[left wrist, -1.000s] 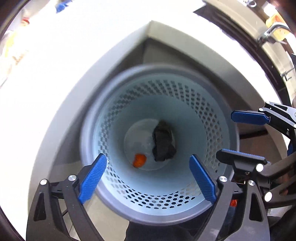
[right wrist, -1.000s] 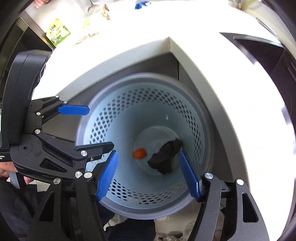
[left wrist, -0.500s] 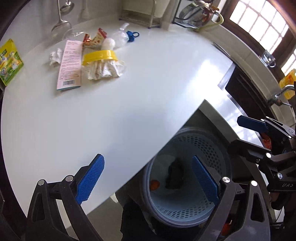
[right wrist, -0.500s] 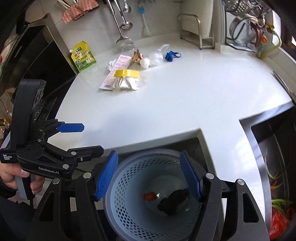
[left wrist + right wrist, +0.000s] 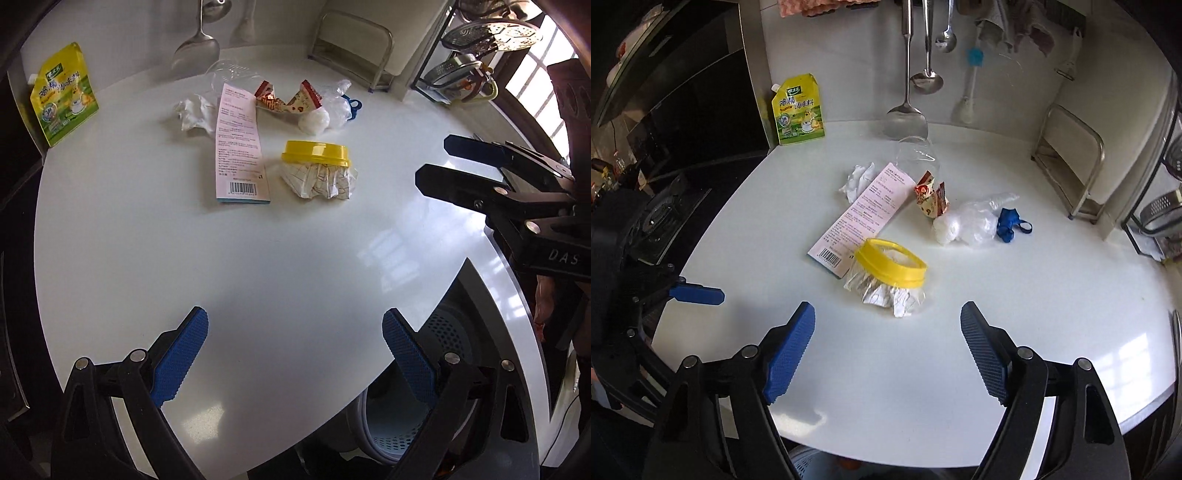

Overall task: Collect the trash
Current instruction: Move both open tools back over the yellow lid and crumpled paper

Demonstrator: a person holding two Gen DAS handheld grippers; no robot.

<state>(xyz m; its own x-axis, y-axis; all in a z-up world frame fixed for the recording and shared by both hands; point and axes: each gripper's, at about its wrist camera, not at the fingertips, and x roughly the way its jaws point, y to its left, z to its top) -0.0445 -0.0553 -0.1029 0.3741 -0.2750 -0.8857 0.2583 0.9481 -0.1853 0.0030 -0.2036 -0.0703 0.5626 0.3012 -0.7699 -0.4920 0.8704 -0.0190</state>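
Trash lies on the white counter [image 5: 295,266]: a crumpled wrapper under a yellow lid [image 5: 316,152] [image 5: 892,262], a pink flat box [image 5: 239,147] [image 5: 866,218], a white crumpled tissue [image 5: 192,110] [image 5: 857,179], a red snack wrapper [image 5: 288,99] [image 5: 931,195], a clear plastic bag [image 5: 328,110] [image 5: 967,223] and a blue scrap [image 5: 1010,223]. The perforated blue bin [image 5: 443,373] stands below the counter's near edge. My left gripper [image 5: 293,363] is open and empty above the counter's front. My right gripper [image 5: 886,356] is open and empty, short of the yellow lid.
A yellow seasoning pouch [image 5: 62,96] [image 5: 798,110] leans at the back left. Ladles [image 5: 908,66] hang on the wall. A metal rack [image 5: 1071,166] stands at the back right. A black stove [image 5: 661,210] lies to the left.
Both grippers have risen and tilted up from over the bin towards the counter. The trash pile has come nearer and the bin has dropped to the lower edge of view.
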